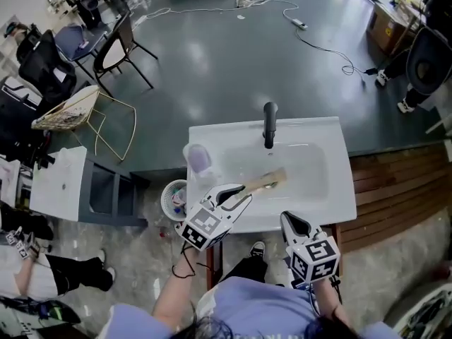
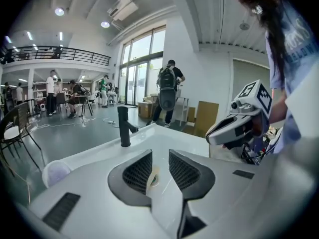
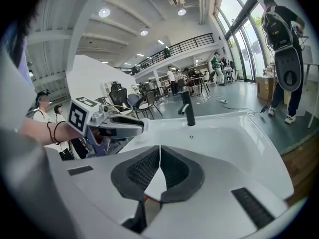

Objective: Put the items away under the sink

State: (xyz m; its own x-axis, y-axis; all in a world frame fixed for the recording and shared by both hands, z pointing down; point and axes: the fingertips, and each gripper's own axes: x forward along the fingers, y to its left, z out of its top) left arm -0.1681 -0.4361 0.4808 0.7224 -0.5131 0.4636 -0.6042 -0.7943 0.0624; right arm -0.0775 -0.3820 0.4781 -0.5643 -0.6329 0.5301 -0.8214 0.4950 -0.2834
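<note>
Lying in the basin of the white sink (image 1: 343,189), just in front of the black faucet (image 1: 269,124), is a wooden utensil (image 1: 267,181), which looks to be the next item to go under. Its long axis runs slantwise across the basin. The slim end lies nearer the front rim, toward the faucet's left, and the broader pale end points off to the faucet's right. What sort of head it carries I cannot make out.

The left gripper (image 1: 244,195) hangs over the front rim on the faucet's left, tipped down into the basin. The slim end lies just ahead of its fingers (image 2: 139,171), nearly in line with them. Those fingers stand a little apart with nothing pressed between them, and a sliver of the yellowish utensil shows through the gap.

The right gripper (image 1: 292,219) sits outside the front rim, farther from the faucet, with its fingers together and empty. So the left is the nearer hand, I'd judge. It meets the handle almost end-on and would need to turn across that axis to pinch it.

A pale cup (image 1: 198,157) stands on the rim to the faucet's left.
</note>
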